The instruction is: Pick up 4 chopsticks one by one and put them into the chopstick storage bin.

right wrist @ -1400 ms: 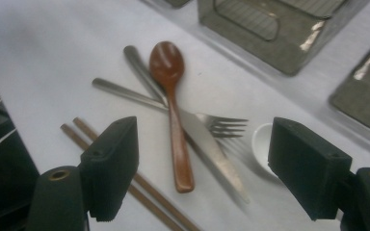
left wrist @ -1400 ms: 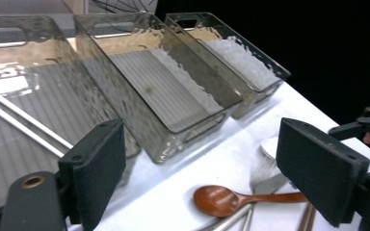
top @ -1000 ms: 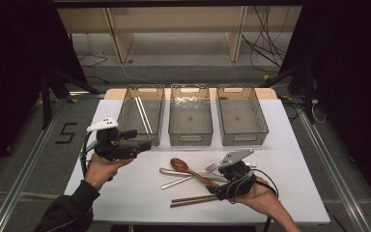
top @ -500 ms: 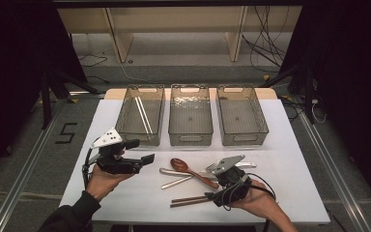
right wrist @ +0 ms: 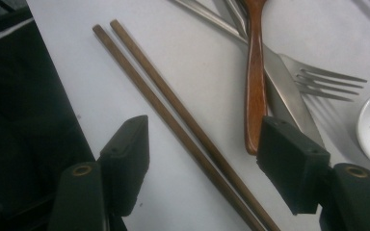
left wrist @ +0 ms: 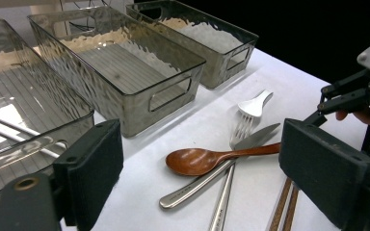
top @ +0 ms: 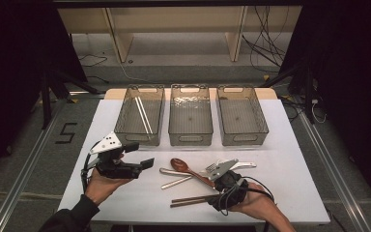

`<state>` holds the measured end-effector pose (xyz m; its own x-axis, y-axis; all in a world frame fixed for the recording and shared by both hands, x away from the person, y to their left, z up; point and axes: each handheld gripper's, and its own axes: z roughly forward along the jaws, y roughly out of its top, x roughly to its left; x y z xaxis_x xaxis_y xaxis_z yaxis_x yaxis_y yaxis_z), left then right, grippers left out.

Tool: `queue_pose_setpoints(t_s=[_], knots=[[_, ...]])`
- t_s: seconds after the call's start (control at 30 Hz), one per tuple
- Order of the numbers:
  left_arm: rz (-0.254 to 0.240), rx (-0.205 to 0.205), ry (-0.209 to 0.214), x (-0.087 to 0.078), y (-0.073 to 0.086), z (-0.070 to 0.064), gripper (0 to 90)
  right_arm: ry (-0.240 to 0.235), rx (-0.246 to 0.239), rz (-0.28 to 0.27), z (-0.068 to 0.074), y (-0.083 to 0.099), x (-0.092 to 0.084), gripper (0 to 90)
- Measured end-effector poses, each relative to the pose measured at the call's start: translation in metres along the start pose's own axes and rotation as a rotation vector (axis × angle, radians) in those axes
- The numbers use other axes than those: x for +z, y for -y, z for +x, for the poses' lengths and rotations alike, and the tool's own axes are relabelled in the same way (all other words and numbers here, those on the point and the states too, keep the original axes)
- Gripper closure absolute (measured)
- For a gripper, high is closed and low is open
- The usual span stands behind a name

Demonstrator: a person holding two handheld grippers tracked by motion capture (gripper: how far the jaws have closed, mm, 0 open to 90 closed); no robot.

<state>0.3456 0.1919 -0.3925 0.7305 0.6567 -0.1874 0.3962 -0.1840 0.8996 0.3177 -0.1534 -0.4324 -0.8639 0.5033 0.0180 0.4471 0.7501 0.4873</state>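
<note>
Right gripper view first: our right gripper (right wrist: 202, 159) hangs with jaws spread wide, holding nothing, and the brown chopsticks (right wrist: 173, 113) run straight between them, the wooden spoon (right wrist: 254, 86) handle ending just by the right-hand jaw. Our left gripper (left wrist: 202, 178) also gapes wide and empty, wooden spoon, fork (left wrist: 241, 130) and knife (left wrist: 212, 175) lying ahead of it.

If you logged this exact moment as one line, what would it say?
left claw: open, empty, above table | right claw: open, over brown chopsticks | wooden spoon: lying across cutlery | bins: left one holds pale sticks
</note>
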Motion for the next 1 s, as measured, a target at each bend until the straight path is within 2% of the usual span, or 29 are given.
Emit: queue_pose_setpoints(t_s=[0.07,0.1,0.13,0.17,0.2,0.27,0.3,0.37,0.53,0.87,1.0], knots=[[-0.001,-0.002,0.001,-0.001,0.0,0.0,15.3,-0.004,0.006,0.018,0.0,0.0,0.001,38.2],[-0.001,-0.003,0.0,-0.001,0.001,0.0,15.3,-0.002,-0.006,0.025,0.0,0.001,0.002,39.0],[0.0,-0.004,-0.001,-0.001,0.001,0.0,15.3,-0.006,0.006,0.031,0.001,0.001,0.002,40.0],[0.005,-0.001,0.001,-0.001,0.001,-0.001,15.3,-0.01,-0.008,0.037,0.001,0.001,0.003,41.2],[0.006,0.001,0.002,-0.001,0.002,-0.001,15.3,-0.015,0.004,0.041,0.002,0.001,0.003,42.4],[0.007,0.001,0.004,0.0,0.002,-0.002,15.3,-0.02,-0.012,0.057,0.001,0.002,0.004,44.4],[0.008,0.0,0.005,0.0,0.002,-0.002,15.2,-0.021,0.001,0.059,0.002,0.002,0.004,45.9],[0.009,0.001,0.005,0.0,0.002,-0.002,15.3,-0.023,-0.018,0.076,0.001,0.003,0.006,47.5],[0.013,0.001,0.008,0.001,0.003,-0.003,15.3,-0.014,-0.026,0.103,-0.001,0.005,0.008,52.8],[0.016,0.008,0.012,0.001,0.004,-0.003,15.3,0.004,-0.073,0.163,-0.002,0.009,0.019,57.7],[0.016,0.01,0.014,0.001,0.004,-0.003,15.2,0.013,-0.08,0.17,-0.002,0.009,0.021,60.3]])
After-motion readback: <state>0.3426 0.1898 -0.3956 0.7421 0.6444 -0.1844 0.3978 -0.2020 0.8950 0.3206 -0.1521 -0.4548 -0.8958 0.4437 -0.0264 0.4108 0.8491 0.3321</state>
